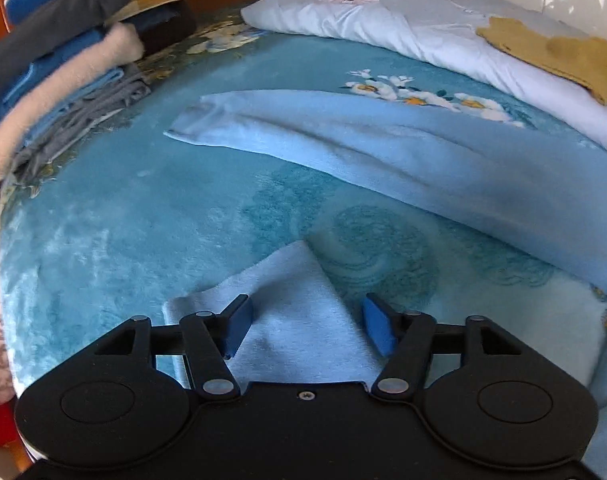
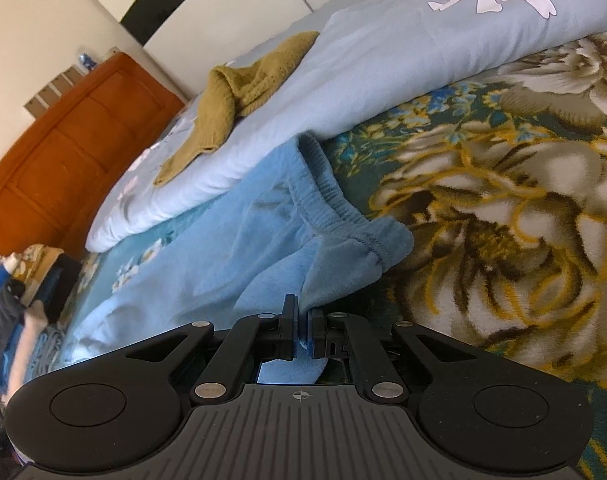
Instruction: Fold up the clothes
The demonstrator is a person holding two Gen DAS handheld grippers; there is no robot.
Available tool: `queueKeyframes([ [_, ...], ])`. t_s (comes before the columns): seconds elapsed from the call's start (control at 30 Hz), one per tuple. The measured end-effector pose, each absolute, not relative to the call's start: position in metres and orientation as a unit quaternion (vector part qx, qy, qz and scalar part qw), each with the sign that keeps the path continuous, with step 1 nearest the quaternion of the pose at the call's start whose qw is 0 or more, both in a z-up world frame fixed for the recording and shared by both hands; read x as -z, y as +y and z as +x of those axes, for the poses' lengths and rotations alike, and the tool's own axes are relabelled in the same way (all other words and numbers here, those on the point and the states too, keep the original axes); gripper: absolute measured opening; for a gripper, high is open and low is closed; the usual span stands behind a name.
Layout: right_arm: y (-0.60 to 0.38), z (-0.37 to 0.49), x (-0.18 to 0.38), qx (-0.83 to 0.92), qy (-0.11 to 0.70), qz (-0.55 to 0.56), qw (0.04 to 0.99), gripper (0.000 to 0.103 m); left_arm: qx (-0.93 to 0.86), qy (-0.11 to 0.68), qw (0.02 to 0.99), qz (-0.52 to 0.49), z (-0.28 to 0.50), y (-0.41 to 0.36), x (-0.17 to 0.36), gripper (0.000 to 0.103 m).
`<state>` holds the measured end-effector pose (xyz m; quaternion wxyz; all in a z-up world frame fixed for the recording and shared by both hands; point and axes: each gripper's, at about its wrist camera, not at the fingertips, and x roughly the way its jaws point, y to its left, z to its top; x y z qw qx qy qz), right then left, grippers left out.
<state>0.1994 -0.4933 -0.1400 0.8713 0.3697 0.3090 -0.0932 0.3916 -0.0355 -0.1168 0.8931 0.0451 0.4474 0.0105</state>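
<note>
Light blue fleece trousers (image 1: pixel 383 148) lie spread across the blue blanket on the bed. One leg runs from the left toward the right; the other leg's end (image 1: pixel 291 312) lies just under my left gripper (image 1: pixel 303 324). That gripper stands open, its blue pads on either side of the leg end and not pressing it. In the right wrist view the elastic waistband (image 2: pixel 327 196) sits ahead of my right gripper (image 2: pixel 301 320), which is shut on a fold of the trousers near the waist.
A pile of folded clothes (image 1: pixel 59 64) stands at the left of the bed. A folded floral duvet (image 1: pixel 423 32) with a mustard knit garment (image 1: pixel 559 56) on it lies along the far side. An orange wooden headboard (image 2: pixel 67 140) backs the bed. A dark floral blanket (image 2: pixel 503 216) covers the right.
</note>
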Motion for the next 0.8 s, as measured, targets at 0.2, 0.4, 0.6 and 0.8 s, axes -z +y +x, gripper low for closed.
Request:
queueKeyframes([
  [0.2, -0.493, 0.198, 0.14, 0.095, 0.309, 0.375, 0.869, 0.003, -0.015, 0.437, 0.899, 0.012, 0.387, -0.023, 0.115, 0.044],
  [0.4, -0.492, 0.195, 0.137, 0.095, 0.305, 0.381, 0.868, 0.004, -0.034, 0.426, 0.904, -0.01, 0.38, -0.008, 0.108, 0.005],
  [0.6, -0.494, 0.188, 0.127, 0.092, 0.285, 0.386, 0.872, 0.004, -0.021, 0.365, 0.926, -0.099, 0.353, 0.027, 0.07, 0.004],
  [0.8, -0.497, 0.177, 0.117, 0.09, 0.262, 0.391, 0.878, 0.004, 0.042, 0.216, 0.962, -0.164, 0.293, 0.062, -0.013, 0.004],
])
